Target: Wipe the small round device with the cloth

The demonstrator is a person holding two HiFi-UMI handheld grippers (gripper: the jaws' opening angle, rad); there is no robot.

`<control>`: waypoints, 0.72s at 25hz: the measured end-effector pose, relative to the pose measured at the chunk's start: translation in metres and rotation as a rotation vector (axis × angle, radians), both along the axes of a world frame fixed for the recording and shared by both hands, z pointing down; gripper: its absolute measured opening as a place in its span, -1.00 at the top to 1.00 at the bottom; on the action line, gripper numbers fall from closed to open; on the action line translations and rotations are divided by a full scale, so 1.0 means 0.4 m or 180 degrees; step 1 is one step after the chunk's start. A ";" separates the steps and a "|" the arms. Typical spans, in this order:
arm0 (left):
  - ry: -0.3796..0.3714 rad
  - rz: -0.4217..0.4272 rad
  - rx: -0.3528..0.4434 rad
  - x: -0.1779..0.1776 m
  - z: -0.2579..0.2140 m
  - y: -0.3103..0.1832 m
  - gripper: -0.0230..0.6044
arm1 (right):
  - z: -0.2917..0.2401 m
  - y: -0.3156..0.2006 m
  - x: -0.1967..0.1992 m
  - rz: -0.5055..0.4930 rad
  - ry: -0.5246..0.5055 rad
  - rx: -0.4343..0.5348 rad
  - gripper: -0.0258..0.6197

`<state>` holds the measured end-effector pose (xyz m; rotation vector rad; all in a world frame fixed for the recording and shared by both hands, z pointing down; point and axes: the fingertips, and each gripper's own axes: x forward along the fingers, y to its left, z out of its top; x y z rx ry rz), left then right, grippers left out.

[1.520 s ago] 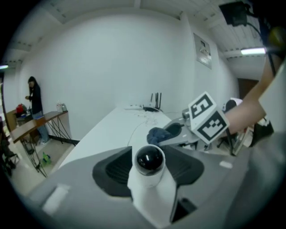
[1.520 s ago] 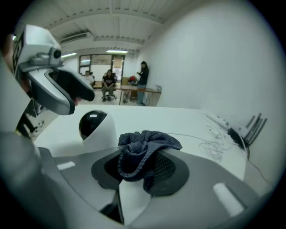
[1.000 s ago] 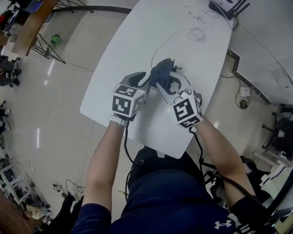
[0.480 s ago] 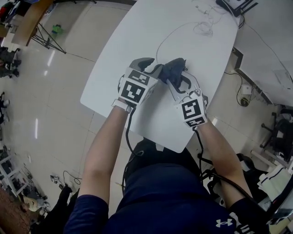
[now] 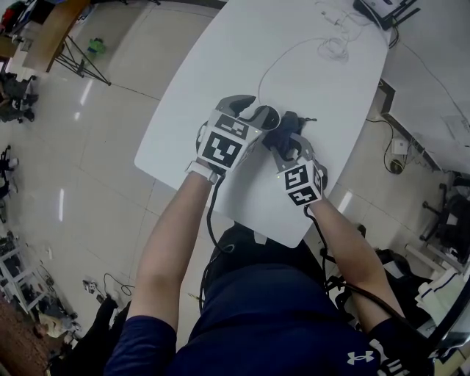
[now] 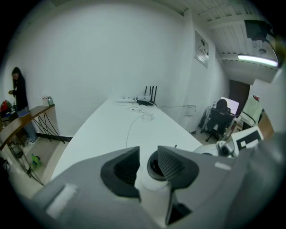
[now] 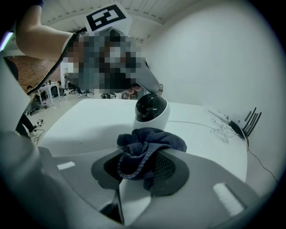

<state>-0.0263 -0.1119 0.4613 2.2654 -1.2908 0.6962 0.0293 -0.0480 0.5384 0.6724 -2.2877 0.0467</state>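
The small round device (image 5: pixel 266 116), white with a black dome face (image 7: pixel 151 112), stands over the white table (image 5: pixel 220 66). My left gripper (image 5: pixel 253 121) is shut on its white body (image 6: pixel 151 182), one jaw on each side (image 6: pixel 149 148). My right gripper (image 5: pixel 285 141) is shut on a bunched dark blue cloth (image 7: pixel 147 150), which sticks out past its jaws (image 7: pixel 142 163). The cloth (image 5: pixel 285 128) sits just to the right of the device, close in front of its base; whether they touch I cannot tell. A thin white cable (image 5: pixel 275 59) runs from the device up the table.
A black router with antennas (image 5: pixel 382 9) and a coil of white cable (image 5: pixel 332 48) lie at the table's far end. The table's near edge (image 5: pixel 242 220) is close to both hands. A person (image 6: pixel 18 94) stands by a desk at the far left.
My right gripper has come down toward the table with the cloth and now sits lower beside the device. The left gripper has rolled a little while keeping its hold.
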 end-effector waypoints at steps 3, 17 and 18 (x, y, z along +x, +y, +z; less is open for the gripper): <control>-0.0035 -0.0005 0.0015 -0.004 -0.002 0.000 0.54 | 0.018 0.000 -0.010 -0.0003 0.0208 -0.0111 0.54; 0.0674 -0.0547 -0.0175 -0.082 -0.021 0.027 0.53 | -0.311 -0.039 -0.054 0.0279 -0.0504 0.0615 0.53; 0.0689 -0.0593 -0.0210 -0.092 -0.009 0.038 0.53 | -0.329 -0.036 -0.079 0.0196 -0.0452 0.0759 0.53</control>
